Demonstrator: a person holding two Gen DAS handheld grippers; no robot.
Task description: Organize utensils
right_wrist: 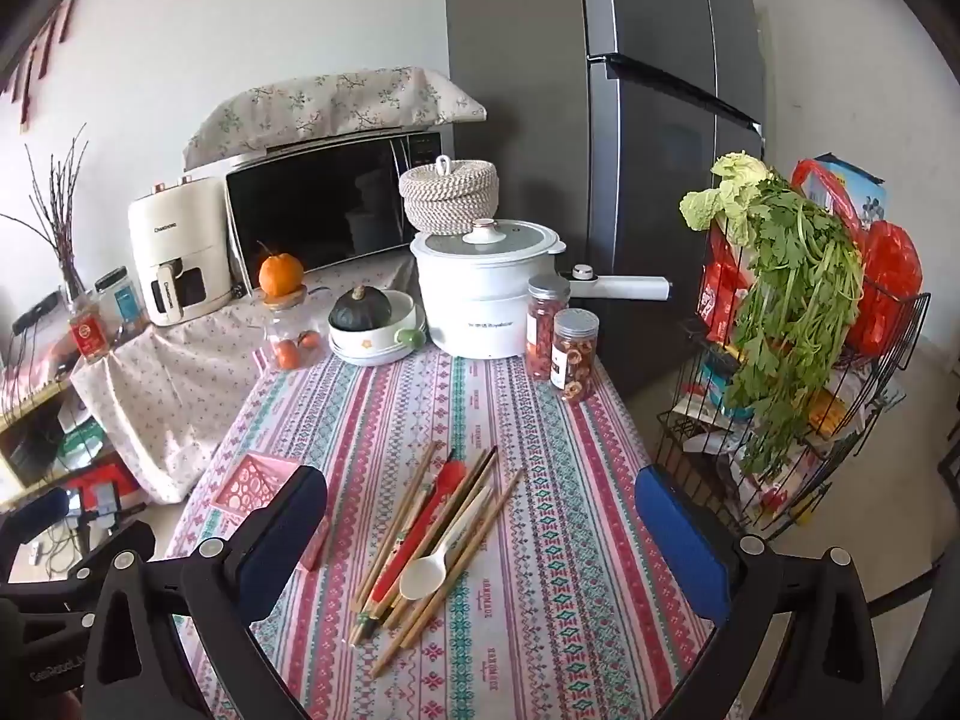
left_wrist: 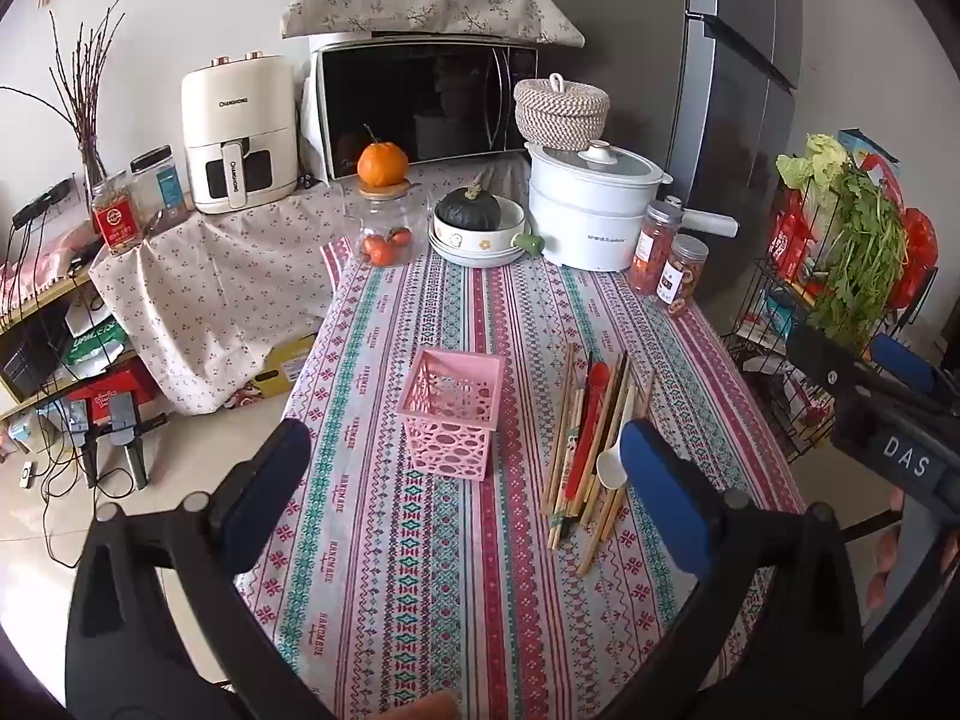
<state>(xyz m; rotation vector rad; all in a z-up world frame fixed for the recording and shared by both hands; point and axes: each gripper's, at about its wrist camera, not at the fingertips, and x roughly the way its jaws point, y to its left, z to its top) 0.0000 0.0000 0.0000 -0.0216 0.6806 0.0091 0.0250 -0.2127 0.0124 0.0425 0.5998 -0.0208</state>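
A pink perforated basket (left_wrist: 451,414) stands upright and empty on the striped tablecloth. Just right of it lies a pile of wooden chopsticks (left_wrist: 570,438) with a red spoon (left_wrist: 591,414) and a white spoon (left_wrist: 613,463) on top. My left gripper (left_wrist: 462,480) is open above the table's near edge, the basket between its fingers' line of sight. My right gripper (right_wrist: 480,540) is open and empty, hovering over the chopsticks (right_wrist: 420,540), red spoon (right_wrist: 429,525) and white spoon (right_wrist: 441,552). The basket (right_wrist: 258,483) sits at its left, partly hidden by the left finger.
At the table's far end stand a white pot (left_wrist: 591,210), two snack jars (left_wrist: 666,258), a bowl with a dark squash (left_wrist: 477,228) and a glass jar (left_wrist: 387,228). A wire rack with greens (right_wrist: 792,360) stands right of the table. The fridge (right_wrist: 600,150) is behind.
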